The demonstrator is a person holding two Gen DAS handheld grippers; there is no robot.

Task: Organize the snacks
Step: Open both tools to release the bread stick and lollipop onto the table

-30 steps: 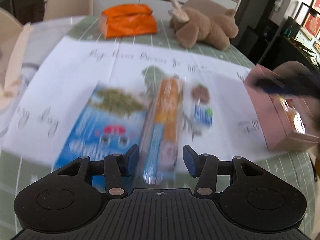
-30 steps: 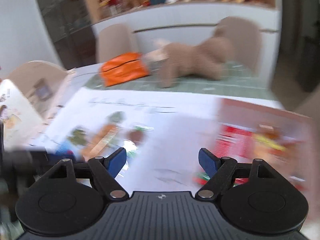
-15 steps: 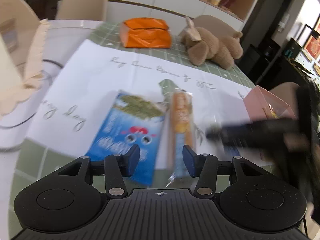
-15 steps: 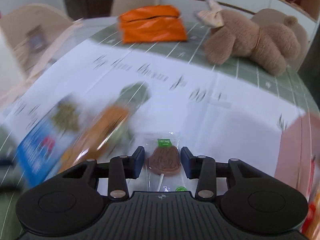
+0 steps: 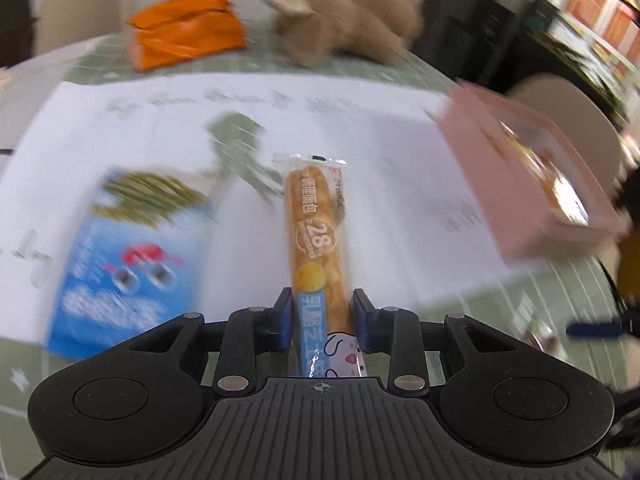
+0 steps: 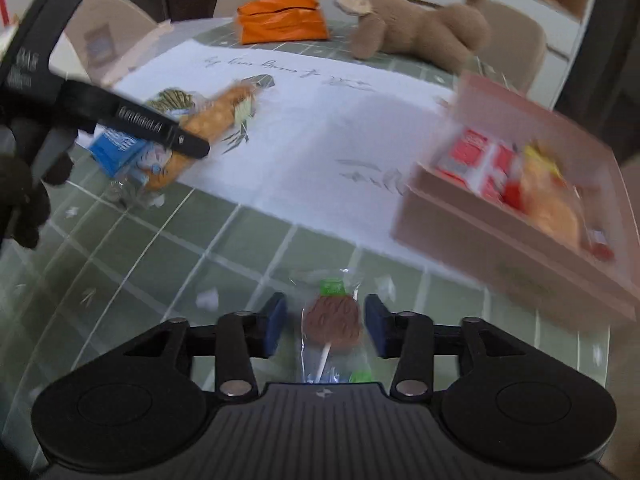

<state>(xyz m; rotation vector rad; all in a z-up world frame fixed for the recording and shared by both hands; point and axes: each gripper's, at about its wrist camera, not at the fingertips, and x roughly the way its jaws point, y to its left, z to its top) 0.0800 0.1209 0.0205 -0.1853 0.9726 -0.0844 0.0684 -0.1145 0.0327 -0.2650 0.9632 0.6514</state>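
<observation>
Two snacks are in play, one at each of my grippers. My left gripper [image 5: 320, 316] is closing on the long orange pastry stick [image 5: 318, 240], its blue pads pressed against the wrapper near the lower end. My right gripper [image 6: 325, 326] is opening, and the chocolate lollipop [image 6: 331, 322] sits between the jaws with a gap on both sides, over the green checked tablecloth [image 6: 160, 264].

I judge the lollipop the bigger risk: with nothing pinching it, it may stay short of the pink box [image 6: 516, 216], which stands near on the right. The pastry stick is gripped near one end, so it could swing or slip as I carry it.

Only the right wrist view shows the box's contents, red and yellow packets, and my left gripper from the side. Only the left view shows the blue snack bag [image 5: 124, 264] flat on the white mat [image 5: 400, 152].
</observation>
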